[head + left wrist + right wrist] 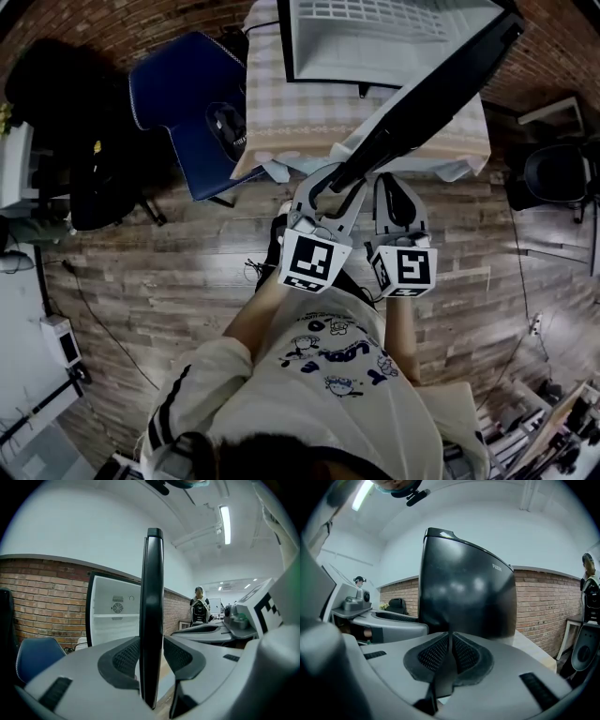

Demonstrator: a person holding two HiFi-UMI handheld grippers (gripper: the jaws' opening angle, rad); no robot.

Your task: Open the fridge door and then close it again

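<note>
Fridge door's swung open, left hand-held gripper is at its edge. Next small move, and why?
Probably close the left hand-held gripper on the fridge door edge before swinging it back to the fridge cabinet. The door stands wide open, and its edge sits between the left jaws with a gap beside one pad, so the grip looks loose. The right hand-held gripper is shut and empty.

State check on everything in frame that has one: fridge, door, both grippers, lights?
fridge: open, white interior exposed
fridge door: open, swung well out from the cabinet
left gripper: jaws apart, astride the door's free edge; pads look just off it
right gripper: jaws shut, nothing between them, facing the door's black outer face
ceiling light: on
</note>
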